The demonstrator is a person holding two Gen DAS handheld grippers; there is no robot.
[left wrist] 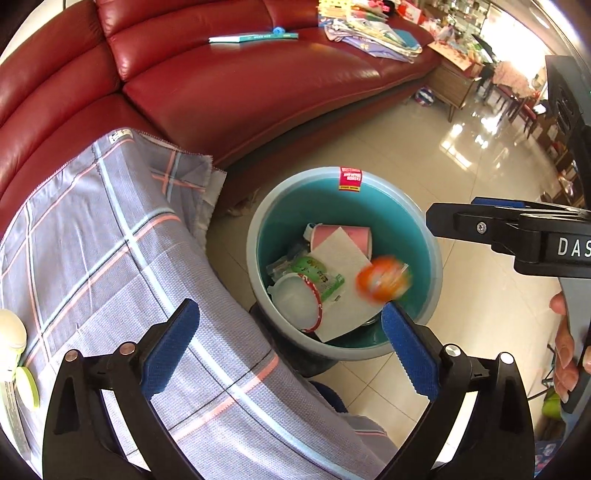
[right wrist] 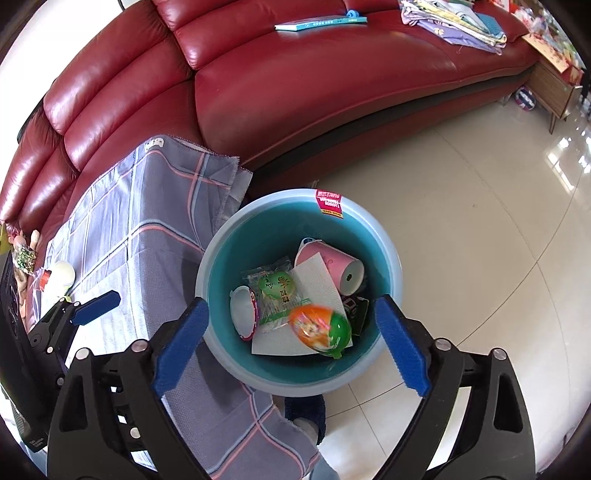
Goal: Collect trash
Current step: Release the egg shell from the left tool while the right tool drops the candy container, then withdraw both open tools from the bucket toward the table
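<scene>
A teal bin [left wrist: 424, 236] [right wrist: 388, 258] stands on the tiled floor beside the cloth-covered table. In it lie a pink paper cup [left wrist: 354, 236] [right wrist: 332, 266], a white napkin [left wrist: 343, 258] [right wrist: 314, 284], a green wrapper [left wrist: 314, 271] [right wrist: 277, 286], a white lid [left wrist: 297, 301] [right wrist: 242, 306] and an orange and green egg-shaped toy [left wrist: 382, 282] [right wrist: 319, 330], blurred in the left wrist view. My left gripper [left wrist: 291, 347] is open and empty over the bin's near rim. My right gripper [right wrist: 291, 347] is open and empty above the bin; it also shows in the left wrist view [left wrist: 498, 221].
A plaid cloth [left wrist: 110, 240] [right wrist: 147, 229] covers the table to the left. A cream bottle [left wrist: 11, 332] [right wrist: 61, 275] and a green tape roll [left wrist: 27, 384] sit on it. A red leather sofa [left wrist: 240, 85] [right wrist: 314, 81] stands behind, with a book [left wrist: 255, 37] [right wrist: 321, 22] and folded cloths on it.
</scene>
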